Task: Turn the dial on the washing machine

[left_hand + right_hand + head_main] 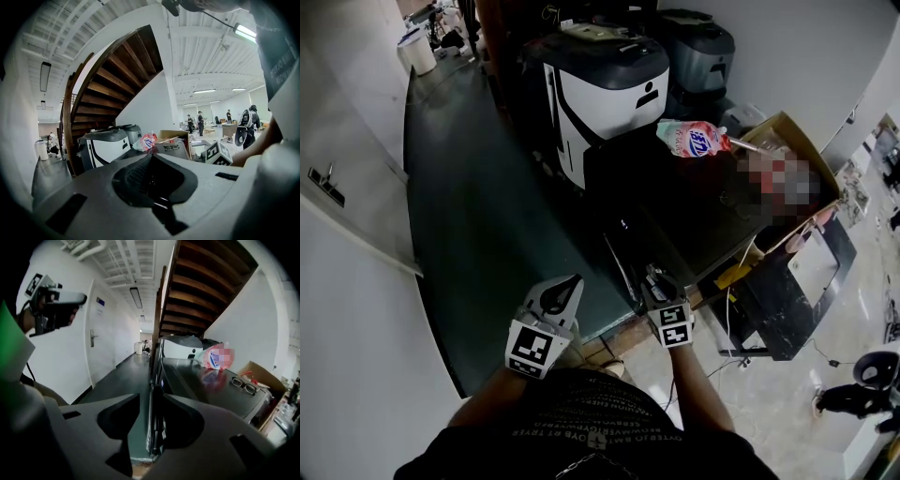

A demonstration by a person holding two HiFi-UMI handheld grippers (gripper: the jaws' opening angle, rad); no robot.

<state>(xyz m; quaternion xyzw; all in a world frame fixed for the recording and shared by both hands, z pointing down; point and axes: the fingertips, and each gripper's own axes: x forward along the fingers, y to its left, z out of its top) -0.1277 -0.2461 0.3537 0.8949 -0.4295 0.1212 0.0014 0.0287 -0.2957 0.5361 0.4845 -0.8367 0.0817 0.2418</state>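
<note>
The dark washing machine (694, 211) stands ahead of me, and its glossy top (201, 380) also shows in the right gripper view. My right gripper (659, 286) is at the machine's front control edge (623, 248). Its jaws (152, 397) stand apart around that dark edge strip, and floor shows through the gap on the left side. I cannot make out the dial itself. My left gripper (555, 302) hangs off to the left over the dark floor, away from the machine. It (151, 157) is shut with nothing in it.
A pink detergent bag (692, 141) and a pair of glasses (243, 385) lie on the machine's top. A white and black appliance (609, 94) stands behind it, and a cardboard box (797, 141) to the right. A white wall with a door (337, 187) runs along the left.
</note>
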